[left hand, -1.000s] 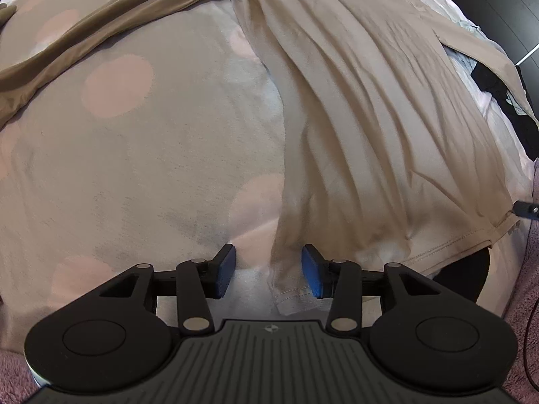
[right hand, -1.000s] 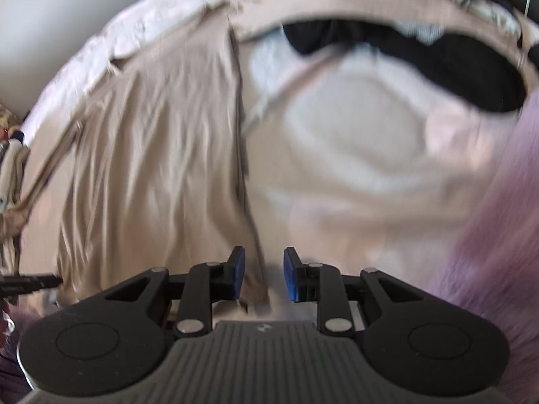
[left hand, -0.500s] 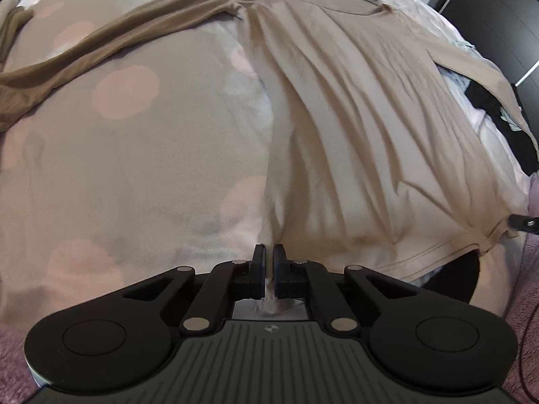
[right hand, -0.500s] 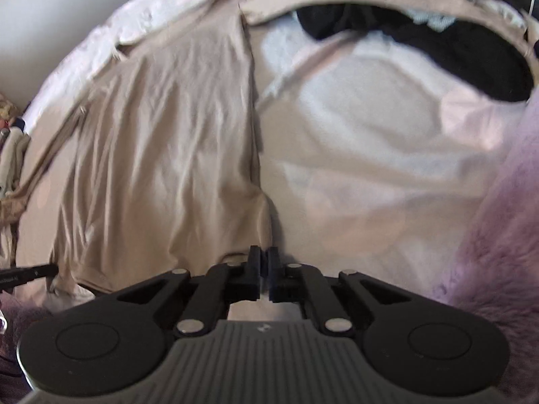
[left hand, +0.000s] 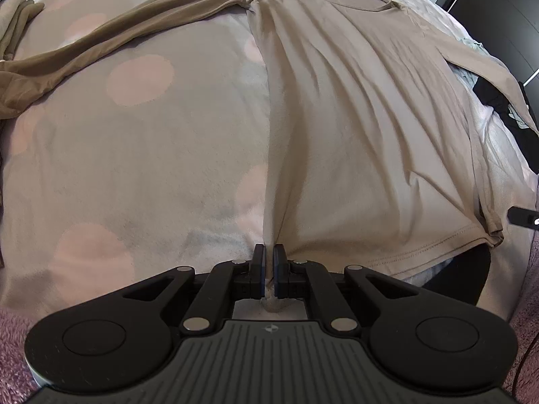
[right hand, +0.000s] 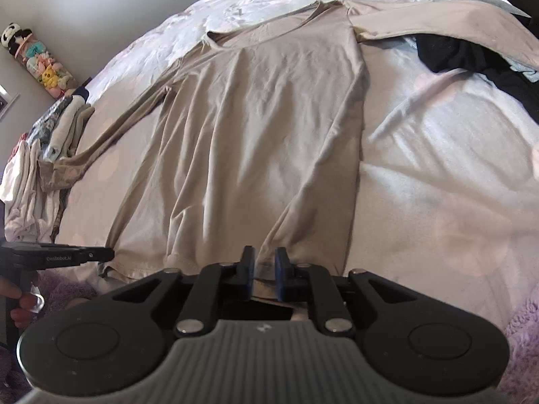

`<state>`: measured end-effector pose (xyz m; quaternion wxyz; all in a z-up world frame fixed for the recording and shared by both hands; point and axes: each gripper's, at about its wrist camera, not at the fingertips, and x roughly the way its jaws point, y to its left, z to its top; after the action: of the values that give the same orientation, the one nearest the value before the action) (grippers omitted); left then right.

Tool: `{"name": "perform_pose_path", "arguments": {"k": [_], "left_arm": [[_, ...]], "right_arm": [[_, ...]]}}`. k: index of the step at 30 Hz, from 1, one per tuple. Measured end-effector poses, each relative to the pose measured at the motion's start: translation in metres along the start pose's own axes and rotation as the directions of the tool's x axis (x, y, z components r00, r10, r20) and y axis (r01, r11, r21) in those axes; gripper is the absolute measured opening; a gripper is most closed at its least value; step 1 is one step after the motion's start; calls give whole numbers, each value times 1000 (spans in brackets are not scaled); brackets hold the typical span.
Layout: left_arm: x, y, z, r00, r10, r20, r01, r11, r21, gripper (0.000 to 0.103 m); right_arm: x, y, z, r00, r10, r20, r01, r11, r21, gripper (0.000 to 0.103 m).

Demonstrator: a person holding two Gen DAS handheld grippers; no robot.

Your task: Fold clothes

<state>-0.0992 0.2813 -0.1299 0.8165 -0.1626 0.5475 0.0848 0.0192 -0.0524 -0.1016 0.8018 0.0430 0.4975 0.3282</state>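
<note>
Could go wrong here: only one corner held tight, so a pull now would drag the beige shirt (left hand: 353,128) crooked and bunch it up. On the left, left gripper (left hand: 268,269) squeezed shut on the bottom corner of the shirt, cloth pinched between the jaws and poking out behind them. Shirt stretching away ahead of those jaws, flat on the spotted bed (left hand: 141,155), one long sleeve (left hand: 111,40) off to the left. On the right, right gripper (right hand: 264,271) with jaws a little apart and opening, hem lying between them, not pinched. Might let that corner slip away. Shirt body straight ahead of these jaws too, black clothes (right hand: 471,57) far off to the right.
</note>
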Motion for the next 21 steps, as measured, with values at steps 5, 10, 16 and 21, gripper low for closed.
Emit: {"name": "perform_pose_path", "arguments": {"k": [5,10,16,21], "left_arm": [[0,4,0,1000,-11,-2,10,1000,-16,3],[-2,9,0,1000,-28,0,28,999,-34,3],[-10,22,3,997,-80,16,82,991,-110,17],[-6,26,2,997,-77,-4,76,989,-128,20]], "right_arm": [[-19,-15,9,998,0,68,-6,996,94,33],[2,2,6,1000,1,15,-1,999,38,33],[32,16,-2,996,-67,-64,64,997,-46,34],[35,2,-10,993,-71,-90,71,997,-3,10]]}}
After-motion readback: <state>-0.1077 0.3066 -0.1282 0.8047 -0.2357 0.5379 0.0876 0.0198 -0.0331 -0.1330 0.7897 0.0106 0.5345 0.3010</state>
